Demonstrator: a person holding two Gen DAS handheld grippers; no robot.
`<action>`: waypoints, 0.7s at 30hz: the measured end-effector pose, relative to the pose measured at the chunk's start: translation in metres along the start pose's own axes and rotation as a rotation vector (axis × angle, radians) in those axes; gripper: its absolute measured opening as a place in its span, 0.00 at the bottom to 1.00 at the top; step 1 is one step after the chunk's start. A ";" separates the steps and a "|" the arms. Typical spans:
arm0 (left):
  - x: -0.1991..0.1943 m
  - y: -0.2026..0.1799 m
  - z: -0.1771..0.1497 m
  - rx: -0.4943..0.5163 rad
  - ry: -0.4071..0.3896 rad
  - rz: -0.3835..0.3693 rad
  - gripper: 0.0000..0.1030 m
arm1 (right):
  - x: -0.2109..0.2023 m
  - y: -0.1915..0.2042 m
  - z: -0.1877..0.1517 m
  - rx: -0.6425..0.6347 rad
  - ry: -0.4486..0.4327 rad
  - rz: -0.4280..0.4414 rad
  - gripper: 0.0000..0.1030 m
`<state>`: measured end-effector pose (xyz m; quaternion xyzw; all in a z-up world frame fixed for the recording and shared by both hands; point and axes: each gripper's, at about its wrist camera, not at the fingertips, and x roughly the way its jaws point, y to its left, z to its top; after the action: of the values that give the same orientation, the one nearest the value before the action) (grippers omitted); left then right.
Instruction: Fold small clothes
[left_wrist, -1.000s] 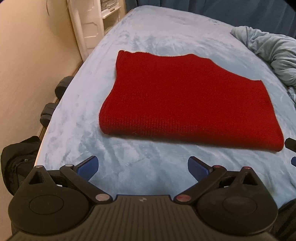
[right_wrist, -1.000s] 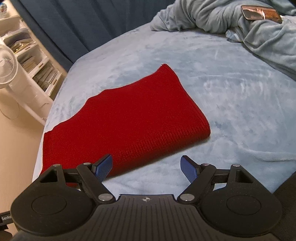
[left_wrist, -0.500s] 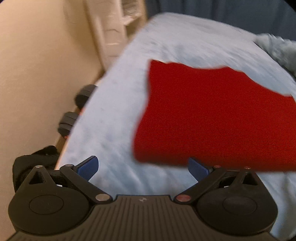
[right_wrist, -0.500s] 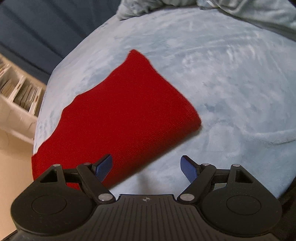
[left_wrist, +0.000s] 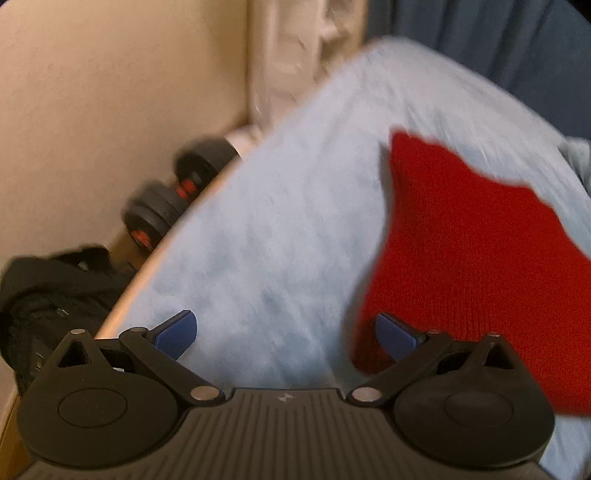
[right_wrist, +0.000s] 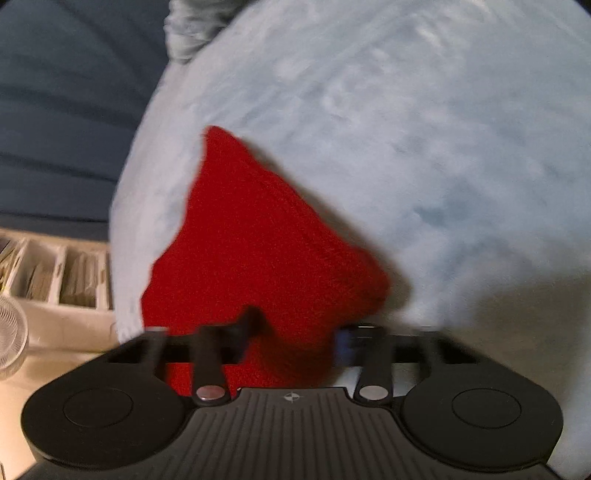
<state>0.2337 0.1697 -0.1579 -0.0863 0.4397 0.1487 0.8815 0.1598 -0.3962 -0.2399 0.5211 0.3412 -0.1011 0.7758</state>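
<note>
A folded red knit garment (left_wrist: 476, 251) lies flat on the pale blue bed cover (left_wrist: 280, 229). In the left wrist view it sits to the right, and my left gripper (left_wrist: 286, 332) is open and empty at its near left corner. In the right wrist view the garment (right_wrist: 255, 243) lies straight ahead. My right gripper (right_wrist: 295, 336) is blurred, its fingers narrower than before, at the garment's near edge; I cannot tell if they hold cloth.
A beige wall and white shelf (left_wrist: 295, 55) stand left of the bed. Dumbbells (left_wrist: 166, 206) and a black bag (left_wrist: 48, 295) lie on the floor beside it. A white fan (right_wrist: 11, 332), shelves (right_wrist: 55, 273), a dark curtain (right_wrist: 66, 110) and rumpled bedding (right_wrist: 188, 33) show in the right wrist view.
Both grippers have swung and moved closer to the garment. The left view turned left toward the wall. The right gripper's fingers have narrowed at the garment's near edge.
</note>
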 end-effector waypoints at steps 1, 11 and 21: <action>-0.006 0.001 0.000 -0.010 -0.049 0.036 1.00 | 0.000 0.001 0.001 -0.021 -0.002 -0.005 0.22; 0.033 0.011 -0.020 -0.011 0.024 0.048 1.00 | 0.014 0.042 -0.001 -0.208 -0.007 -0.257 0.17; 0.032 0.034 -0.011 -0.151 0.027 -0.093 1.00 | 0.016 0.270 -0.150 -1.203 -0.341 -0.300 0.15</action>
<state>0.2324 0.2044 -0.1908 -0.1748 0.4345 0.1393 0.8725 0.2462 -0.1438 -0.0841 -0.0816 0.2794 -0.0809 0.9533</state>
